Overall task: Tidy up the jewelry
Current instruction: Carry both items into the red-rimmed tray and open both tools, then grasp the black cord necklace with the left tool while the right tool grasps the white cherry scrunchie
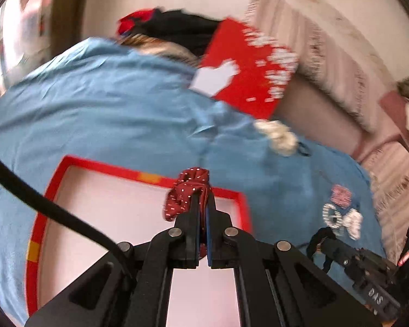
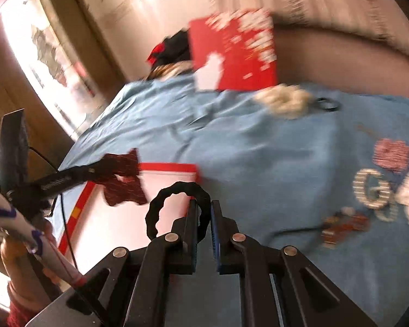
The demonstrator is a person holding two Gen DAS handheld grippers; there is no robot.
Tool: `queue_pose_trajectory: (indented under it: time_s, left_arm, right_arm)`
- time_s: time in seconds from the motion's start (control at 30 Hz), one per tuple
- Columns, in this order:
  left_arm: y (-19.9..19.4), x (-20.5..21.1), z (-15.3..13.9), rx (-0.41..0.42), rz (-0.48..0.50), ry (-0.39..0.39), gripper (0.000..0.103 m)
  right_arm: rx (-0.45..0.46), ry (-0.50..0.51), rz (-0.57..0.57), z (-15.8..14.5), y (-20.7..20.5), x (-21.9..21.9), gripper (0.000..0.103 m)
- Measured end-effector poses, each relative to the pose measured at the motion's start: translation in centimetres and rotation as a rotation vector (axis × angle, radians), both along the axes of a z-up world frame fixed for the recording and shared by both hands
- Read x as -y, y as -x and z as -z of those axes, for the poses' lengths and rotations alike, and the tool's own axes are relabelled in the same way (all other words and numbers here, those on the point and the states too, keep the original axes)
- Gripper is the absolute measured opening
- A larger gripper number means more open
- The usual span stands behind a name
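Observation:
My left gripper [image 1: 203, 193] is shut on a dark red dotted scrunchie [image 1: 186, 190] and holds it above the far rim of a red box [image 1: 101, 163] with a white inside. It also shows in the right wrist view [image 2: 122, 174] over the box [image 2: 169, 167]. My right gripper [image 2: 204, 204] is shut on a black scrunchie [image 2: 174, 207] above the box's right corner. A white scrunchie [image 1: 278, 136] [image 2: 283, 100] and a small black ring [image 2: 327, 105] lie on the blue cloth [image 1: 109, 103] farther off.
The red box lid [image 1: 248, 68] [image 2: 234, 51] with white print leans at the back of the blue cloth. Dark and red items [image 1: 171, 24] lie behind it. A pale fringed rug [image 1: 327, 54] is to the right. Sequin patches [image 2: 379, 185] decorate the cloth.

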State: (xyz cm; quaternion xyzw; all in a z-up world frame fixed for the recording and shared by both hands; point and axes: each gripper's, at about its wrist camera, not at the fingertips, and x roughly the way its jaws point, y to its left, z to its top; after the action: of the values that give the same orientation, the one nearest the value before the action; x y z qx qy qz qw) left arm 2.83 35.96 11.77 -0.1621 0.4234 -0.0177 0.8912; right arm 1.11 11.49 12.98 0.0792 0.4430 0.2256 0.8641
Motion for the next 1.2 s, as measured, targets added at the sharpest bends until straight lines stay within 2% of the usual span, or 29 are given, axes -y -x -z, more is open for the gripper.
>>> queue_pose_trajectory:
  time_s: [0.2, 0.37, 0.43, 0.47, 0.53, 0.57, 0.6, 0.77, 0.97, 1.07, 1.2]
  left_arm:
    - [-1.2, -4.4, 2.3, -0.051, -0.117, -0.015, 0.003]
    - [-1.2, -5.5, 2.6, -0.063, -0.146, -0.018, 0.003]
    - [-0.9, -5.3, 2.2, -0.047, -0.147, -0.038, 0.008]
    - [-0.7, -5.1, 2.0, -0.041, -0.145, -0.047, 0.014]
    - [-0.4, -4.7, 1.6, -0.026, -0.146, -0.065, 0.027]
    - [-0.2, -4.5, 1.5, -0.02, -0.148, -0.068, 0.033]
    - [0.1, -4.3, 1.3, -0.012, -0.147, -0.07, 0.034]
    - [1.5, -2.9, 0.6, 0.006, -0.107, -0.023, 0.035]
    - [3.0, 1.1, -0.5, 0.049, 0.007, 0.063, 0.035]
    - [3.9, 4.5, -0.8, 0.071, 0.091, 0.09, 0.036]
    - [4.7, 9.7, -0.3, 0.068, 0.215, 0.087, 0.036]
  right_arm:
    - [-0.075, 0.065, -0.048, 3.8, -3.8, -7.3, 0.01]
    - [-0.094, 0.107, -0.034, 5.7, -5.3, -9.3, 0.011]
    - [-0.097, 0.108, -0.026, 5.8, -5.4, -9.3, 0.018]
    - [-0.096, 0.112, -0.024, 5.7, -5.4, -9.4, 0.021]
    - [-0.081, 0.116, -0.019, 5.2, -5.0, -9.0, 0.035]
    - [-0.074, 0.118, -0.016, 5.0, -4.8, -8.7, 0.037]
    - [-0.07, 0.119, -0.011, 4.7, -4.7, -8.4, 0.038]
    - [-0.045, 0.103, 0.019, 2.7, -3.3, -4.9, 0.038]
    - [0.026, 0.178, 0.103, 0.6, 0.3, 3.6, 0.042]
    - [0.032, 0.218, 0.179, 0.7, 1.7, 8.6, 0.043]
    - [-0.013, 0.219, 0.294, 2.3, 3.1, 15.6, 0.043]
